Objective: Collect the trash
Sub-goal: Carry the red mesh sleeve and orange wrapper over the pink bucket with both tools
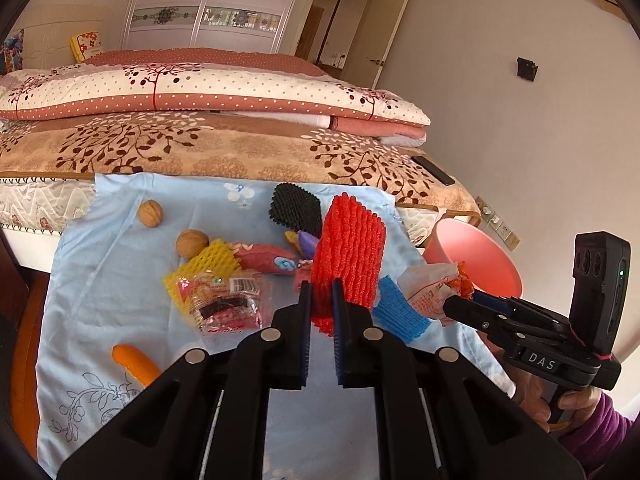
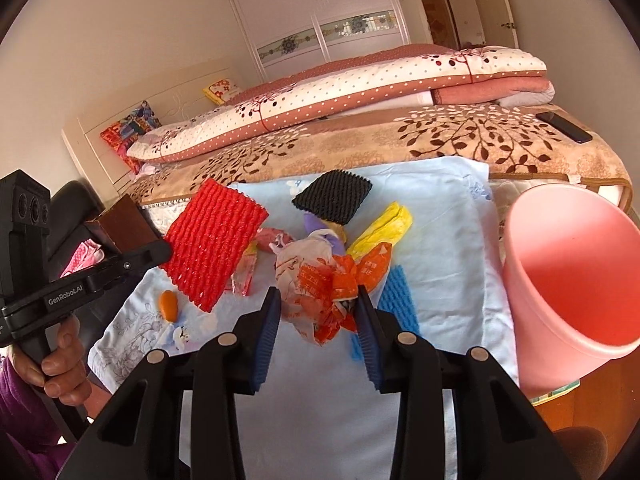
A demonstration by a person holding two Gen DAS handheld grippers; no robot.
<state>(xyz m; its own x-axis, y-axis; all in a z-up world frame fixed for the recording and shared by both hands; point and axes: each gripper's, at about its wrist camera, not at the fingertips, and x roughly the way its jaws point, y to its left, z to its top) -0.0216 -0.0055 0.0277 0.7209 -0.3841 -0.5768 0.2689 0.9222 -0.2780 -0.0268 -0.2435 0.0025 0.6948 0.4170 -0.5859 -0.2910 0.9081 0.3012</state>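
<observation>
left wrist view: left tongs [image 1: 321,286] pinch red foam net [image 1: 347,256]; right tongs [image 2: 316,300] clamp crumpled wrapper [image 2: 320,280].

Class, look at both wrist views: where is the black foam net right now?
The black foam net lies at the far end of the blue cloth, near the bed's edge, just beyond the purple wrapper; it is centre frame in both views.

Red foam net [image 1: 347,256] is ribbed, matt and spongy, same texture on the black [image 1: 295,209], blue [image 1: 400,312] and yellow [image 1: 208,264] nets. Crumpled wrapper [image 2: 324,280] looks like thin glossy printed plastic; pink bin [image 2: 568,280] is smooth satin plastic. Grippers are matt black plastic with ridged blue pads [image 2: 267,336]; light blue cloth [image 1: 120,280] is soft, wrinkled fabric, walnuts [image 1: 151,213] rough-shelled.
</observation>
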